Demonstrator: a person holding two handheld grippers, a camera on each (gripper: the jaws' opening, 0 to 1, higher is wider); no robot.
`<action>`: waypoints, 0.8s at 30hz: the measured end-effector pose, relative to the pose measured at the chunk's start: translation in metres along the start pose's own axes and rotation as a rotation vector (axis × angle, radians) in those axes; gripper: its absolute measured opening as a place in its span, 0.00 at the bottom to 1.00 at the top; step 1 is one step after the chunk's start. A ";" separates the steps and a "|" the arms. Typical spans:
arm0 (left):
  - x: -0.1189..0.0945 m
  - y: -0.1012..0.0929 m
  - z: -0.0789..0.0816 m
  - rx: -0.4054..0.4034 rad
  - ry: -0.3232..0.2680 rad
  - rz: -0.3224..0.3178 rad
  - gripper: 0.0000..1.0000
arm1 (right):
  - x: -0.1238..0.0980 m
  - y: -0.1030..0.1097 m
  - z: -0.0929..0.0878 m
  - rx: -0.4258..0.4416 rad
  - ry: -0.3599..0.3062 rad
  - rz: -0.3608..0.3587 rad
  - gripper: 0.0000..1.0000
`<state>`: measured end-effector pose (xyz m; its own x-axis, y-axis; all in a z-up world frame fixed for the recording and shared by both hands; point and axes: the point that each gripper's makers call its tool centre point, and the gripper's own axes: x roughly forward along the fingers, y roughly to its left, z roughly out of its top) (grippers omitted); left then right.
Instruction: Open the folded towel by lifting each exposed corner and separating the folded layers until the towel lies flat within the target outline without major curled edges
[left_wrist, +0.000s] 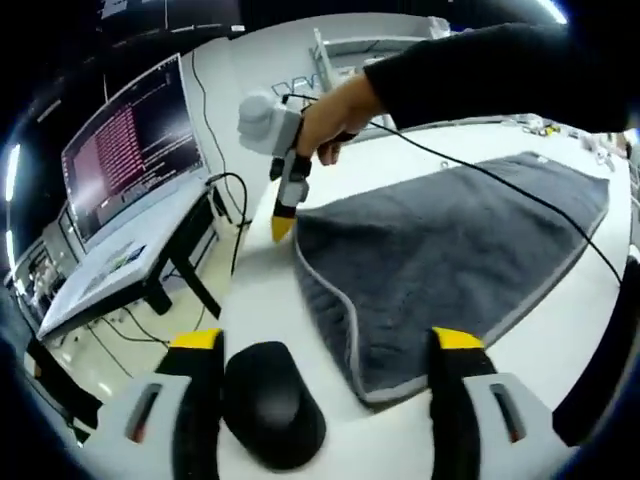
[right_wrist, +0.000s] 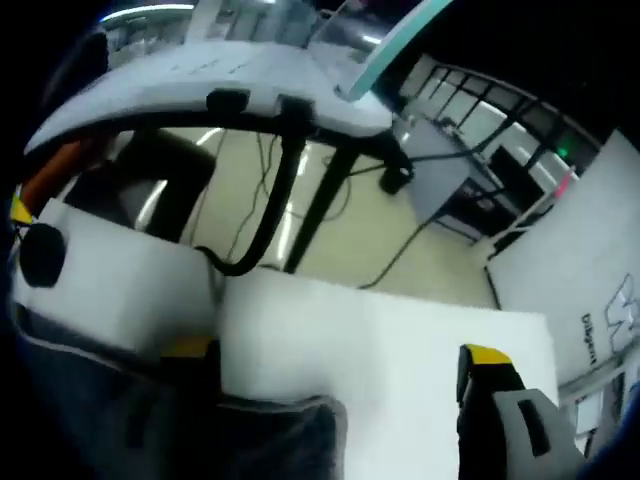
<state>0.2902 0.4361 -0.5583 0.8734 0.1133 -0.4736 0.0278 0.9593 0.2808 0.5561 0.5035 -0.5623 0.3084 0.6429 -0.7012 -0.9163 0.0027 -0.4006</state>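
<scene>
Left gripper view: monitor (left_wrist: 135, 140) on a desk, far left of the tool. Left gripper (left_wrist: 325, 345), jaws apart, nothing between them but a black round object (left_wrist: 270, 400) close to the left jaw. Grey towel (left_wrist: 450, 260) spread on the white table (left_wrist: 270, 290), its near corner just inside the right jaw. Ahead, a hand (left_wrist: 335, 115) holds the right gripper (left_wrist: 285, 215), tips at the towel's far edge; whether they pinch cannot be told.

Right gripper view: right gripper (right_wrist: 335, 365), jaws apart; towel (right_wrist: 180, 430) edge beside the left jaw.

Monitor (left_wrist: 130, 140) on desk (left_wrist: 120, 270), seemingly workshop
</scene>
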 end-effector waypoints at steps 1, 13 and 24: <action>0.000 0.004 -0.001 0.010 0.002 0.022 0.92 | 0.000 -0.009 0.004 0.010 -0.011 -0.019 1.00; -0.011 0.044 -0.001 0.114 0.013 0.285 0.88 | -0.037 -0.031 -0.021 0.095 -0.060 -0.083 1.00; -0.016 0.037 0.016 0.038 -0.054 0.231 1.00 | -0.169 -0.064 -0.062 0.284 -0.279 -0.259 1.00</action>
<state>0.2851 0.4658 -0.5276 0.8835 0.3139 -0.3477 -0.1588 0.8991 0.4080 0.5787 0.3468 -0.4545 0.4908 0.7748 -0.3985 -0.8641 0.3744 -0.3363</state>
